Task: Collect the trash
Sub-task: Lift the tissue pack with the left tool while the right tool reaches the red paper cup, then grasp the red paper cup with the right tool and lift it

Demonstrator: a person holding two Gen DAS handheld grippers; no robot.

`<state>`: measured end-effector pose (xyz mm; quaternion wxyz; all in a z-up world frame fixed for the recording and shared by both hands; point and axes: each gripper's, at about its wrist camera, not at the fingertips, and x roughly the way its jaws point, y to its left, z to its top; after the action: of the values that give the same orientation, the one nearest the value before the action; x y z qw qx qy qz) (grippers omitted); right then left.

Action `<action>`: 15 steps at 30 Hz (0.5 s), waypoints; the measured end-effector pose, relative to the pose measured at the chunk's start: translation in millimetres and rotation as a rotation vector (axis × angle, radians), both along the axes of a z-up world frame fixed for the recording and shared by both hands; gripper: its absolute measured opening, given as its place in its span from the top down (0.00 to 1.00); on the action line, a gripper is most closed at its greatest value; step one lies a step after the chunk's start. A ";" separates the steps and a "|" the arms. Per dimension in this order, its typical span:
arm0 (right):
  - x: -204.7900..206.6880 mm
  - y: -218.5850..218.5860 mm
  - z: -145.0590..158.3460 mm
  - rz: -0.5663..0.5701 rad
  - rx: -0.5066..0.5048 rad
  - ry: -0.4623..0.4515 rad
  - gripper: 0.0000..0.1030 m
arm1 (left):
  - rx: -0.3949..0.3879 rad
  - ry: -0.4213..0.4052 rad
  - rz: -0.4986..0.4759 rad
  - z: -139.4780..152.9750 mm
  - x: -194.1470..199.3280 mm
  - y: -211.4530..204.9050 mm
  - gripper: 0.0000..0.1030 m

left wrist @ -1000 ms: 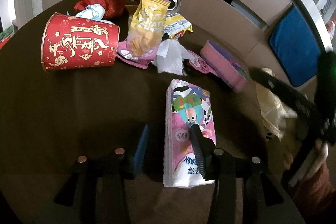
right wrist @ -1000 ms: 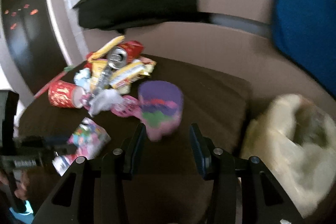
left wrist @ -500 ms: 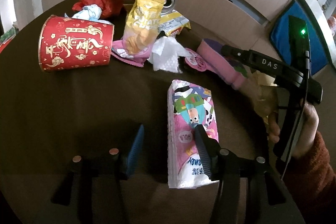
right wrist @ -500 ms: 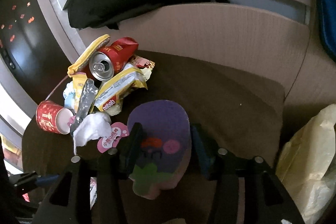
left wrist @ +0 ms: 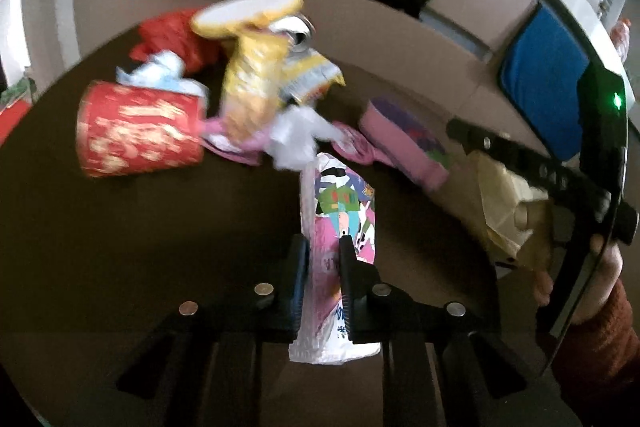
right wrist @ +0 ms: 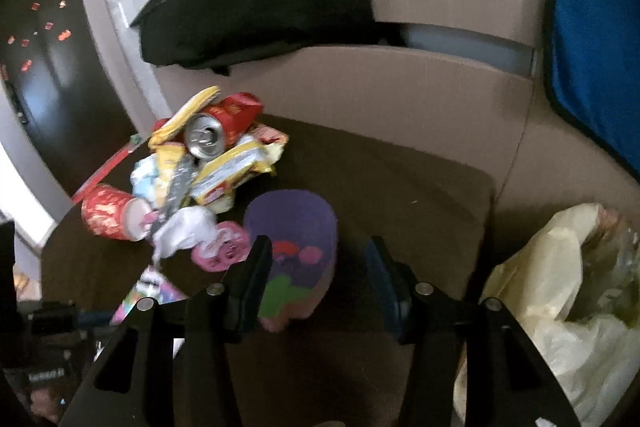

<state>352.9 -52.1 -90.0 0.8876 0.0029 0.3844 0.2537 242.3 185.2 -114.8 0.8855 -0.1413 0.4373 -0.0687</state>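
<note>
We have two fisheye views, each riding on a handheld gripper and looking forward and downward along its fingers onto a dark brown table (left wrist: 120,235). The left wrist camera sits low and close over the near part of the table and faces the far litter heap, with the red paper cup (left wrist: 140,131) at far left. The right wrist camera looks from the table's right side, slightly farther back, toward the same heap at its far left. Both views share the red paper cup (right wrist: 106,213), the purple tub (left wrist: 404,143) (right wrist: 294,239), and the pale plastic bag (left wrist: 504,199) (right wrist: 560,303). Each view catches the other gripper at its edge.
</note>
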 end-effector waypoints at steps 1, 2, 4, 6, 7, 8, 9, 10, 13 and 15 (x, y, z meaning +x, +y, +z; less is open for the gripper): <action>-2.8 4.8 1.0 0.026 0.006 -0.001 0.55 | -0.005 -0.010 0.017 4.4 -4.6 9.1 0.85; -6.6 12.8 2.5 0.056 0.003 -0.004 0.55 | -0.007 -0.025 0.052 10.8 -11.3 23.2 0.85; -11.8 36.6 6.9 0.113 -0.009 -0.018 0.55 | -0.012 -0.053 0.109 20.3 -23.0 49.1 0.85; -13.1 59.9 10.4 0.162 -0.004 -0.024 0.55 | -0.020 -0.091 0.189 33.1 -38.7 82.1 0.85; -13.3 71.2 12.5 0.183 0.001 -0.022 0.55 | -0.017 -0.113 0.228 38.4 -45.9 96.4 0.85; -13.0 87.4 15.5 0.204 0.006 -0.020 0.55 | -0.004 -0.134 0.266 43.5 -51.5 110.0 0.85; -13.9 97.4 17.2 0.213 0.005 -0.023 0.55 | 0.014 -0.153 0.301 47.4 -55.7 121.7 0.85; -15.5 113.4 19.4 0.219 -0.003 -0.032 0.55 | 0.043 -0.172 0.355 50.9 -63.2 137.9 0.85; -26.1 157.4 22.0 0.234 -0.042 -0.073 0.55 | 0.075 -0.186 0.478 49.9 -76.9 177.8 0.85; -35.1 192.7 22.6 0.265 -0.074 -0.096 0.55 | 0.069 -0.185 0.530 45.8 -83.2 198.5 0.85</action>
<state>317.8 140.6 -67.4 0.8632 -0.0927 0.3474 0.3543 159.1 383.7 -68.9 0.9130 -0.2134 0.3046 0.1675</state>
